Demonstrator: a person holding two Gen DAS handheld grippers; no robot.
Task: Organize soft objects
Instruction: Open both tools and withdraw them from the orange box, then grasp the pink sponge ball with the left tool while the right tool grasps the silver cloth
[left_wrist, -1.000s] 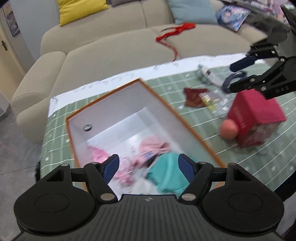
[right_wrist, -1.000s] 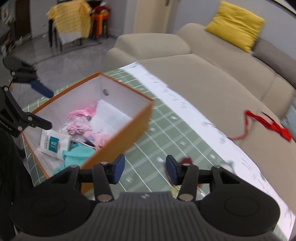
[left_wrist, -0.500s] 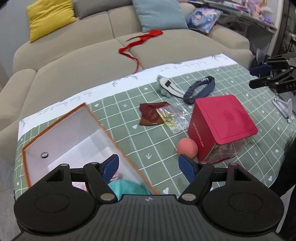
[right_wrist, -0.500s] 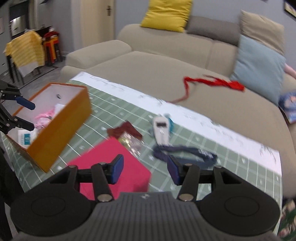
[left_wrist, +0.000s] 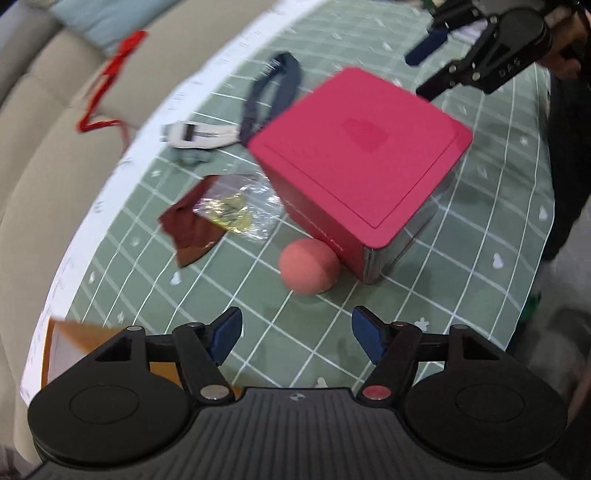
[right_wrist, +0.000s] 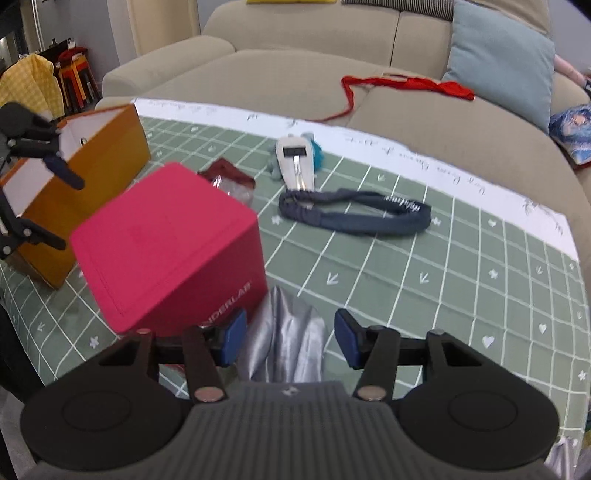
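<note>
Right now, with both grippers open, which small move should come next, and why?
Probably lower the right gripper a little and close it on the grey satin cloth. Its jaws are open and the cloth already lies between the fingers, beside the red box. The left gripper holds nothing.

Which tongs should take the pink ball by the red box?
Left. The left tongs are open with the pink ball just ahead between them, while the right tongs straddle the silver cloth.
</note>
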